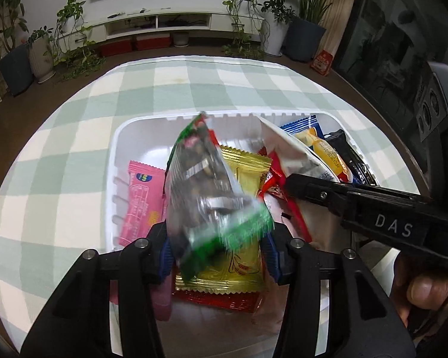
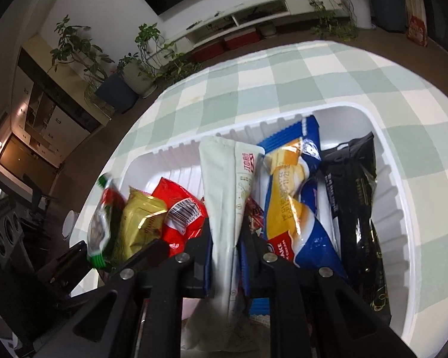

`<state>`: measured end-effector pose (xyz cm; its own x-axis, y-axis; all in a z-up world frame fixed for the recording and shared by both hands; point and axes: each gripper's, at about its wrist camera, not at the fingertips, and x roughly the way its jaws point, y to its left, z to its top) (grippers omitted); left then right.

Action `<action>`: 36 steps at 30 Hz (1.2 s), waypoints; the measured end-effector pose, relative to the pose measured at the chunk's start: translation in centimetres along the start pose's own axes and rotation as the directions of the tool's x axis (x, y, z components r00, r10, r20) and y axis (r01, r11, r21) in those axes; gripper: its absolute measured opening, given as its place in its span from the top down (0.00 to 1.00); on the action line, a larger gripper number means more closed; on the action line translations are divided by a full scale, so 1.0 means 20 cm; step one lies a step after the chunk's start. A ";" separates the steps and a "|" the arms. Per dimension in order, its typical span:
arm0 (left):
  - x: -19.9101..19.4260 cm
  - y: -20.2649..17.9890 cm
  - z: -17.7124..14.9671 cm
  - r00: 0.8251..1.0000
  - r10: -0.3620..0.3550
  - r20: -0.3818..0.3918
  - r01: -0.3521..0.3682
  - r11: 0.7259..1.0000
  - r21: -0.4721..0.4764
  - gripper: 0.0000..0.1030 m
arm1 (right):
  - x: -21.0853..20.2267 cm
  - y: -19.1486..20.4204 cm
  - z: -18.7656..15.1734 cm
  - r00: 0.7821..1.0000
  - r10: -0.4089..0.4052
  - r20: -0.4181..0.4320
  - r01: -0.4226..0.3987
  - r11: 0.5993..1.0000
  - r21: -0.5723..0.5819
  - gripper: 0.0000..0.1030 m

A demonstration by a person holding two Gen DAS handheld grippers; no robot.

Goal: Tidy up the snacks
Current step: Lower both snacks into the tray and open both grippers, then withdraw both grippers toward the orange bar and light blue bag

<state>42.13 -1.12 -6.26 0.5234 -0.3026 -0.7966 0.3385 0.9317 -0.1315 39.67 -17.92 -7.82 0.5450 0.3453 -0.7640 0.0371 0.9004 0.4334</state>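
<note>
A white plastic tray (image 1: 118, 149) on the checked cloth holds several snack packets. My left gripper (image 1: 218, 253) hovers over the tray's near side, jaws apart. A green-edged clear packet of nuts (image 1: 206, 179) stands blurred between them, loose from the blue pads (image 1: 165, 256); it also shows in the right wrist view (image 2: 100, 226). My right gripper (image 2: 225, 247) is shut on a tall white packet (image 2: 227, 194), held upright over the tray's middle. From the left wrist view that gripper (image 1: 288, 182) reaches in from the right with the white packet (image 1: 286, 152).
In the tray lie a pink packet (image 1: 140, 203), a gold packet (image 1: 245, 173), a red packet (image 2: 179, 214), a blue-and-yellow packet (image 2: 295, 197) and a black packet (image 2: 355, 203). The tray wall (image 2: 403, 185) rises around them. A hand (image 1: 418, 292) holds the right gripper. Green-checked cloth (image 1: 74, 137) surrounds the tray.
</note>
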 end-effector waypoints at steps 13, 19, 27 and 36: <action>-0.03 -0.03 0.00 0.999 0.022 0.037 -0.022 1.000 0.011 0.37 | -0.04 -0.01 -0.01 0.999 0.052 0.013 -0.052 0.999 0.012 0.73; -0.11 -0.05 0.01 0.996 0.051 0.079 -0.053 0.999 0.014 0.23 | -0.13 0.03 0.00 0.995 0.074 0.059 -0.074 0.997 -0.008 0.59; -0.24 -0.09 -0.02 0.992 0.064 0.111 -0.066 0.998 0.015 0.13 | -0.32 0.08 0.02 0.986 0.084 0.143 -0.078 0.996 -0.048 0.36; -0.52 -0.17 -0.18 0.980 0.088 0.179 -0.098 0.994 0.049 0.00 | -0.69 0.07 -0.08 0.963 0.159 0.218 -0.156 0.987 -0.030 0.16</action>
<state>32.84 -0.49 0.34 0.6829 -0.2504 -0.6863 0.3235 0.9459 -0.0231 30.84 -20.99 2.52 0.7130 0.4178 -0.5631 -0.0738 0.8433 0.5323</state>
